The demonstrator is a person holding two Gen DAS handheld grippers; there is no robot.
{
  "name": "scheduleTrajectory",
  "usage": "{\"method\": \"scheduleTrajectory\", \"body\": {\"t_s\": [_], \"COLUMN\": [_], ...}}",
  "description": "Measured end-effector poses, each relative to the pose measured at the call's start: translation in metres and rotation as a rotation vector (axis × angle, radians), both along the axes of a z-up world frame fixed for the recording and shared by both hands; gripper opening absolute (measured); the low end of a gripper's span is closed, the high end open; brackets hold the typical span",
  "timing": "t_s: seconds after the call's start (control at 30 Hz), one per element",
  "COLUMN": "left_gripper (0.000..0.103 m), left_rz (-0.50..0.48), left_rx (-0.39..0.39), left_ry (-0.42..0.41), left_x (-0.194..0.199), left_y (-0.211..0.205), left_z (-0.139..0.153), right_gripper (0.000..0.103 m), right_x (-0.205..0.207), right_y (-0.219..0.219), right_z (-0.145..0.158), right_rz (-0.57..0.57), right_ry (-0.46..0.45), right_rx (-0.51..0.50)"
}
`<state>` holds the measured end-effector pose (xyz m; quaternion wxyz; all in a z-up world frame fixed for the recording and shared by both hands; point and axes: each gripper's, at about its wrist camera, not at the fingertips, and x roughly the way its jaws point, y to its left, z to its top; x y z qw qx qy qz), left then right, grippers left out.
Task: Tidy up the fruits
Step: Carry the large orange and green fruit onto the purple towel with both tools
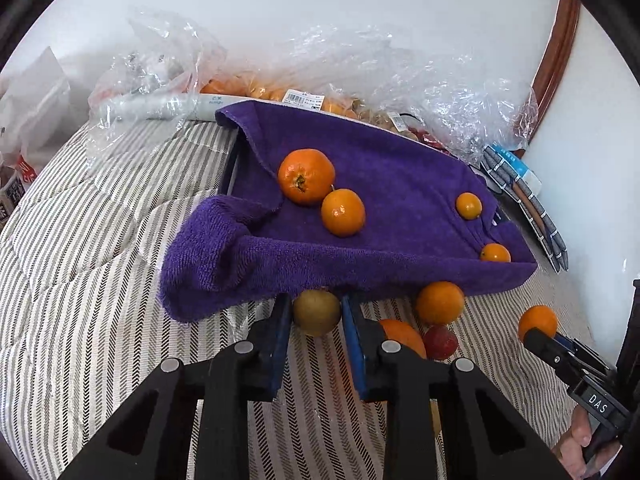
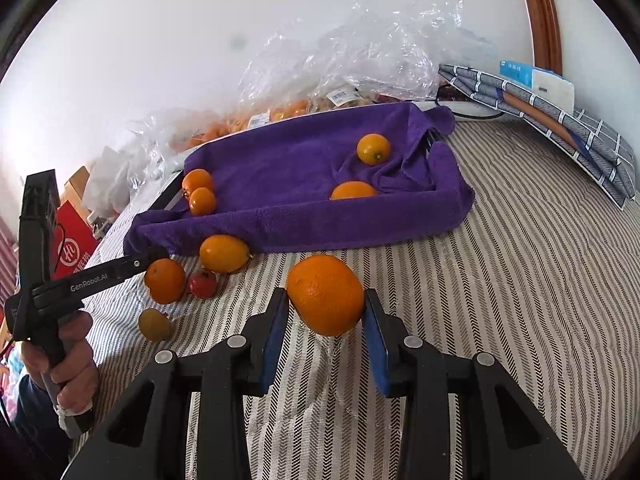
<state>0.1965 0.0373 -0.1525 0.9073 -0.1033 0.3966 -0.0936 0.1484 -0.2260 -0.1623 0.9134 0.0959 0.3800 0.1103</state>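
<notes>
My left gripper (image 1: pixel 316 307) is shut on a small yellow-green fruit (image 1: pixel 316 316), just in front of the purple towel-lined tray (image 1: pixel 400 176). My right gripper (image 2: pixel 325 297) is shut on an orange (image 2: pixel 324 292), held before the tray's (image 2: pixel 280 160) near edge. Two oranges (image 1: pixel 306 176) lie at the tray's left and two smaller ones (image 1: pixel 469 206) at its right. On the bedding beside the left gripper (image 2: pixel 154 257) lie two oranges (image 2: pixel 164 280), a red fruit (image 2: pixel 202 284) and another yellow-green fruit (image 2: pixel 154 324). The held yellow-green fruit is hidden in the right wrist view.
Clear plastic bags (image 1: pixel 360 68) holding more fruit are piled along the wall behind the tray. A folded checked cloth (image 2: pixel 560 120) lies at the back right. A red box (image 2: pixel 74 236) stands at the left. Striped bedding (image 2: pixel 520 280) stretches to the right of the tray.
</notes>
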Motion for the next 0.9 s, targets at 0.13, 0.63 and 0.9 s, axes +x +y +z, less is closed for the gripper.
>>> {"method": "scheduleTrajectory", "body": {"t_s": [0.13,0.63,0.9], "left_gripper": [0.025,0.025,0.025], "left_rz": [0.036,0.073,0.118], "left_rx": [-0.011,0.012,-0.025], "left_ry": [-0.019,-0.137,-0.157], "left_x": [-0.001,-0.016,-0.019], "left_y": [0.007,0.01,0.021], "left_z": [0.003,0.02,0.026], "right_gripper": [0.037,0.037,0.037], "right_x": [-0.002,-0.005,-0.007], "right_y": [-0.001,-0.008,-0.01], "right_z": [0.001,0.004,0.006], "right_rz": [-0.007,-0.042,-0.073], "right_ry": [-0.01,-0.036,-0.046], "right_rx": [0.001,0.016,0.009]}}
